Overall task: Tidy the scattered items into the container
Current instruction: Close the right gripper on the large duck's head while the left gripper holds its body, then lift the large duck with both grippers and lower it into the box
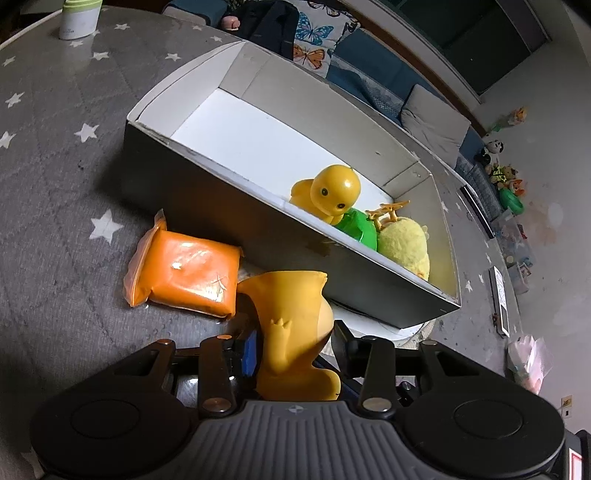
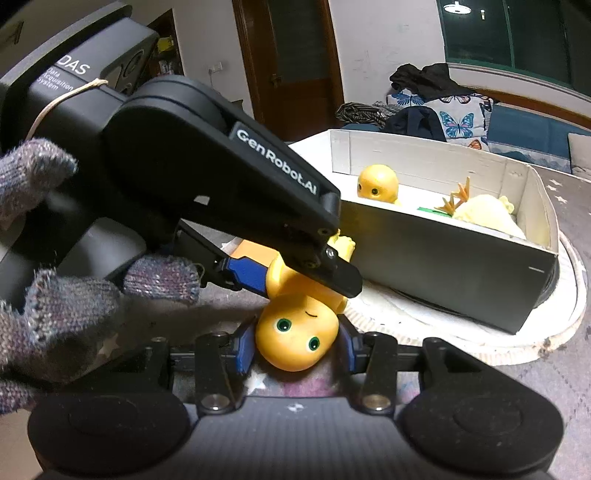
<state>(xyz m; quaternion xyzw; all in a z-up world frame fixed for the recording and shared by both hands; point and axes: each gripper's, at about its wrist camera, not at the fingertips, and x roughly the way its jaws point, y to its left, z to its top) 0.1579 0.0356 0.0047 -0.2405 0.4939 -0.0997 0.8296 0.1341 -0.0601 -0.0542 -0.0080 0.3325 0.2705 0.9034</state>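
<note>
An orange-yellow toy figure (image 1: 291,325) with green eyes (image 2: 297,339) hangs head down between both grippers. My left gripper (image 1: 293,347) is shut on its body; it also shows in the right wrist view (image 2: 295,269). My right gripper (image 2: 297,350) has its jaws around the figure's head. The grey box (image 1: 207,206) with a white inside stands just beyond. In it lie a yellow duck figure (image 1: 334,194), a green toy (image 1: 360,225) and a yellow plush (image 1: 404,245). An orange packet (image 1: 184,273) lies on the star-patterned cloth next to the box.
The box (image 2: 454,273) rests on a round white mat (image 2: 576,295). A white cup (image 1: 79,18) stands at the far left of the table. A sofa with butterfly cushions (image 1: 317,37) is behind. A gloved hand (image 2: 55,295) holds the left gripper.
</note>
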